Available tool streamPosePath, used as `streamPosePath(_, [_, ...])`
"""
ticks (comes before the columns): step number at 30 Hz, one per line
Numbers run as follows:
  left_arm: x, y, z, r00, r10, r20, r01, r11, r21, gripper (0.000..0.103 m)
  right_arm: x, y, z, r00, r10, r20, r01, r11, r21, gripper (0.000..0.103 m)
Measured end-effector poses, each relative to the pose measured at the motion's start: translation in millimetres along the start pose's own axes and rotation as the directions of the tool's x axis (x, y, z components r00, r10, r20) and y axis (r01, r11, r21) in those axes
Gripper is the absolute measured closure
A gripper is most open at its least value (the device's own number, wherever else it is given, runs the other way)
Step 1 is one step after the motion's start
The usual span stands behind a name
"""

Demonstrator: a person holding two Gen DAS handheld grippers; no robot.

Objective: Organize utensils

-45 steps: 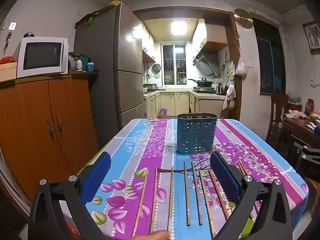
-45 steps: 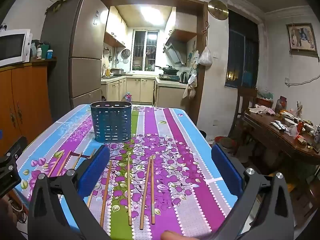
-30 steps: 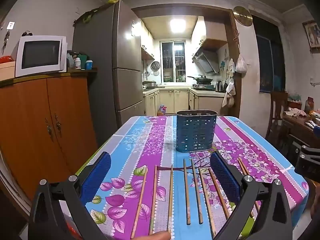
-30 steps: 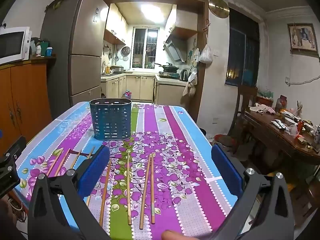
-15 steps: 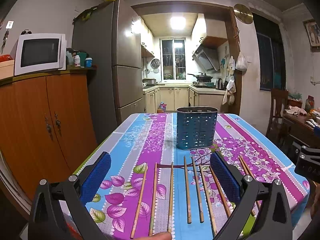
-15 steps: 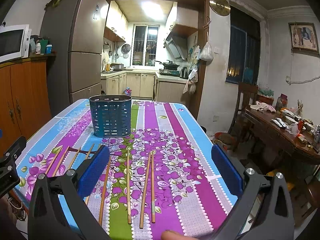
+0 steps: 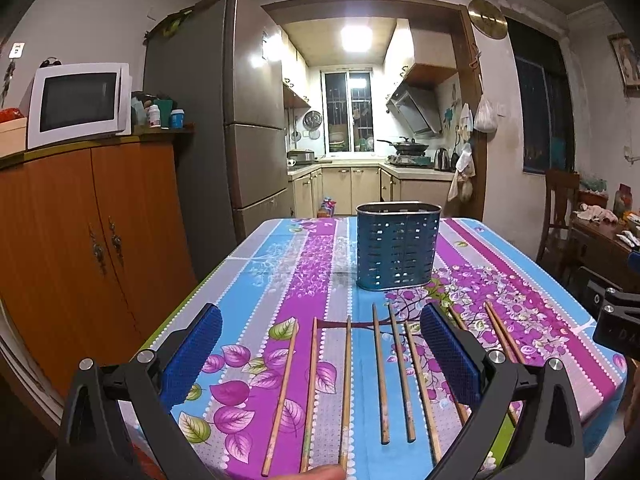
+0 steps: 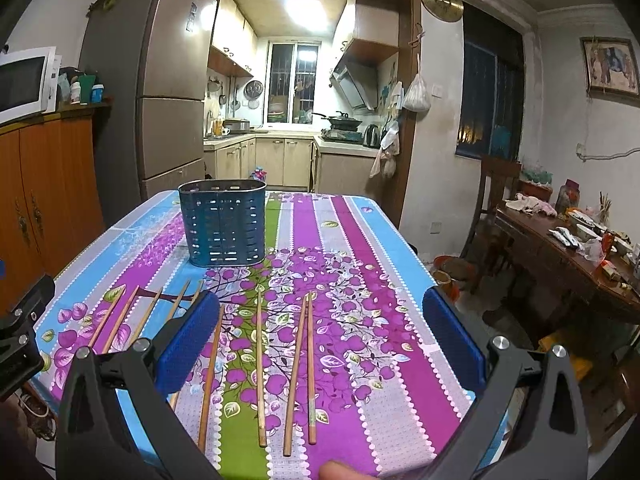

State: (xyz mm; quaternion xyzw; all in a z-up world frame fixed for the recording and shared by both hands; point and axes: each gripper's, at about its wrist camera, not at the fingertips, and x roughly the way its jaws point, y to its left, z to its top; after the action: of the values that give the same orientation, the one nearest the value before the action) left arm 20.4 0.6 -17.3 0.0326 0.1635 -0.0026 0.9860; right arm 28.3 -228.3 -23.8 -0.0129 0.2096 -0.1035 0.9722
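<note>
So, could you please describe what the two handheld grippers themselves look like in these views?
Both match. The left gripper and right gripper each have two matte black plastic arms with triangular cut-outs and silver round screw heads. Each finger ends in a flat rectangular pad of textured royal-blue rubber. A fingertip of the holder shows at the bottom edge. No cables or sleeves are visible.
</note>
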Motion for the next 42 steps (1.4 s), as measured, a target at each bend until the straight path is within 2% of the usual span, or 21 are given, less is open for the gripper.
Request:
streamPosePath(5, [6.3, -0.7, -2.7, 1.000, 0.005, -0.016, -0.005, 1.000, 0.003, 0.003, 9.0, 1.4, -3.6, 0.999, 0.027, -0.024, -0.027, 1.000, 0.012, 0.005])
streamPosePath(8, [9.1, -1.8, -4.1, 1.000, 0.010, -0.024, -0.010, 1.000, 0.004, 0.003, 13.8, -2.7, -4.8, 0.996, 0.075, -0.056, -0.072, 0.996, 0.056, 0.005])
streamPosePath(13, [14.5, -1.6, -5.5, 0.999, 0.012, -0.043, -0.012, 1.000, -0.011, 0.003, 15.1, -9.3, -6.2, 0.993, 0.100, -0.062, -0.094, 0.991, 0.097, 0.005])
streamPosePath(18, [14.8, -3.9, -6.0, 1.000, 0.011, -0.027, -0.011, 1.000, -0.010, 0.003, 16.2, -14.9, -6.3, 0.987, 0.144, -0.076, -0.134, 0.983, 0.126, 0.005])
streamPosePath(21, [13.6, -8.4, -7.0, 1.000, 0.026, 0.001, -0.026, 1.000, 0.017, 0.003, 14.6, -10.7, -6.0, 0.989, 0.131, -0.067, -0.123, 0.986, 0.109, 0.005])
streamPosePath(25, [14.2, -10.3, -7.5, 0.999, 0.048, 0.020, -0.049, 0.998, 0.048, 0.003, 7.6, -10.3, -5.5, 0.995, 0.096, -0.009, -0.094, 0.991, 0.095, 0.005])
streamPosePath(28, [14.5, -8.7, -7.3, 0.999, 0.027, 0.019, -0.027, 0.999, 0.045, 0.003, 2.6, -15.6, -4.0, 0.994, 0.099, 0.043, -0.104, 0.988, 0.114, 0.005])
streamPosePath(31, [19.2, -1.7, -7.3, 0.999, -0.042, -0.030, 0.042, 0.999, 0.016, 0.003, -0.1, -21.6, -2.4, 0.995, 0.069, 0.078, -0.078, 0.990, 0.114, 0.005])
streamPosePath(34, [19.2, 12.1, -8.7, 0.997, -0.074, -0.013, 0.074, 0.996, -0.051, 0.004, 2.7, -26.9, -0.9, 0.996, 0.066, 0.061, -0.073, 0.990, 0.118, 0.005])
streamPosePath(37, [14.5, 29.3, -7.9, 0.998, -0.051, 0.034, 0.054, 0.996, -0.077, 0.003, 3.0, -34.6, -2.1, 0.995, 0.081, 0.062, -0.089, 0.986, 0.142, 0.005])
streamPosePath(39, [8.7, 38.2, -6.6, 0.997, -0.029, 0.073, 0.033, 0.998, -0.058, 0.003, 3.1, -40.0, -3.0, 0.994, 0.096, 0.054, -0.103, 0.983, 0.155, 0.005])
streamPosePath(42, [0.1, 42.9, -7.5, 0.991, 0.059, 0.121, -0.069, 0.995, 0.077, 0.003, -1.1, -51.8, -3.0, 0.993, 0.100, 0.066, -0.111, 0.977, 0.183, 0.005])
